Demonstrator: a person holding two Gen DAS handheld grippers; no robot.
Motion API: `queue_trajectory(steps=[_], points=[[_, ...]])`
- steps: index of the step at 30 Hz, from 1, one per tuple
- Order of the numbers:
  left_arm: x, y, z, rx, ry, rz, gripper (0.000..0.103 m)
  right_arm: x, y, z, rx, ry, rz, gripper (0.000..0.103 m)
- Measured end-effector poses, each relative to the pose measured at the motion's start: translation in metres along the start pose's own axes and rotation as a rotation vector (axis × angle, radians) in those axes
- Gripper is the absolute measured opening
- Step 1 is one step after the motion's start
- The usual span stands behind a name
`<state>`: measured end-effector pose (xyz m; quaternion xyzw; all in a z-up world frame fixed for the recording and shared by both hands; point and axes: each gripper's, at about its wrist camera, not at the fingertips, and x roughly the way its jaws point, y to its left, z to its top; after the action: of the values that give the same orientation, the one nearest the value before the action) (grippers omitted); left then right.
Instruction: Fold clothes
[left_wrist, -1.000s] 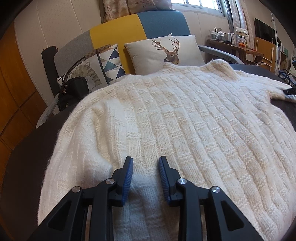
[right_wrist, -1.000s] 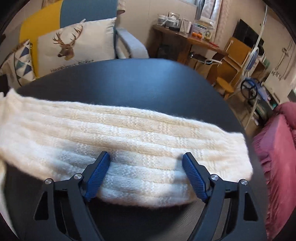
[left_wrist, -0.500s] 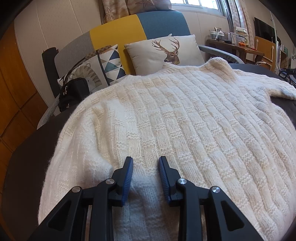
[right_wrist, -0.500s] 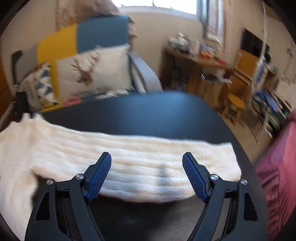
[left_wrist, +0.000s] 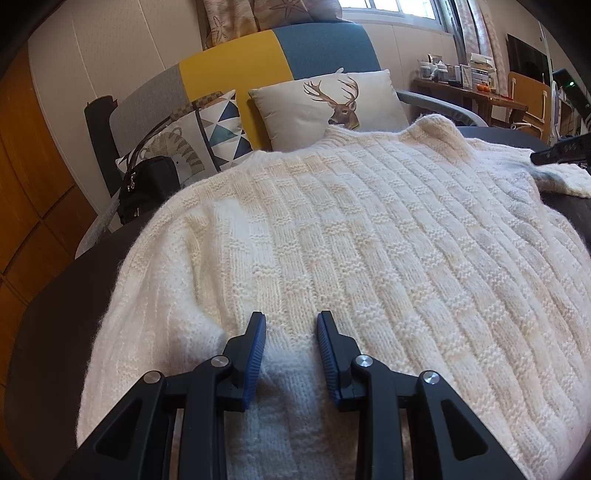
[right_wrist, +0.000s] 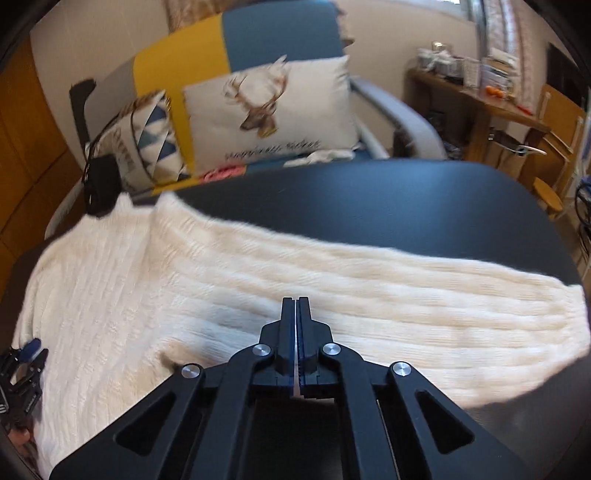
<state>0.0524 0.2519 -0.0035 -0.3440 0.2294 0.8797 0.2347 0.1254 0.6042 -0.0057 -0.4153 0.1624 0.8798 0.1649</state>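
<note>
The cream sweater (left_wrist: 369, 236) lies spread on the dark tabletop (right_wrist: 406, 199), in front of the deer cushion (left_wrist: 328, 103). The left tool (left_wrist: 291, 325) rests partly open over its hem, gripping nothing. The right tool (right_wrist: 298, 310) is closed, fingers together, above the sleeve (right_wrist: 406, 280); whether it pinches fabric is unclear.

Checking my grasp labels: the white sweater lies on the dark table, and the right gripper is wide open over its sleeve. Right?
Not quite. The right gripper is shut, jaws pressed together over the sleeve, as the right wrist view shows; whether it pinches any knit is unclear. The sweater does lie on the dark table.
</note>
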Motion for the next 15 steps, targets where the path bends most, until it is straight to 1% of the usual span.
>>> queue_trajectory(steps=[3, 4, 7, 10, 12, 14, 15], points=[[0.000, 0.001, 0.000, -0.004, 0.000, -0.004, 0.029, 0.021, 0.007, -0.008, -0.063, 0.064, -0.074, 0.000], [0.000, 0.001, 0.000, -0.005, 0.000, -0.006, 0.029, 0.021, 0.006, -0.011, -0.086, 0.049, -0.094, 0.000], [0.001, 0.002, 0.000, -0.005, -0.001, -0.006, 0.029, 0.019, -0.004, -0.015, -0.142, 0.035, -0.221, 0.000], [0.001, 0.003, 0.000, -0.002, -0.002, -0.005, 0.029, 0.016, -0.021, -0.015, -0.097, 0.025, -0.194, 0.000], [0.002, 0.004, 0.000, 0.000, -0.003, -0.004, 0.029, 0.016, -0.023, -0.011, -0.062, 0.037, -0.184, 0.000], [0.002, 0.005, 0.000, 0.001, -0.004, -0.003, 0.029, 0.011, -0.019, -0.003, -0.018, 0.039, -0.142, 0.000], [0.002, 0.006, -0.001, 0.001, -0.005, -0.003, 0.029, 0.003, -0.014, 0.003, 0.004, 0.000, -0.083, 0.000]])
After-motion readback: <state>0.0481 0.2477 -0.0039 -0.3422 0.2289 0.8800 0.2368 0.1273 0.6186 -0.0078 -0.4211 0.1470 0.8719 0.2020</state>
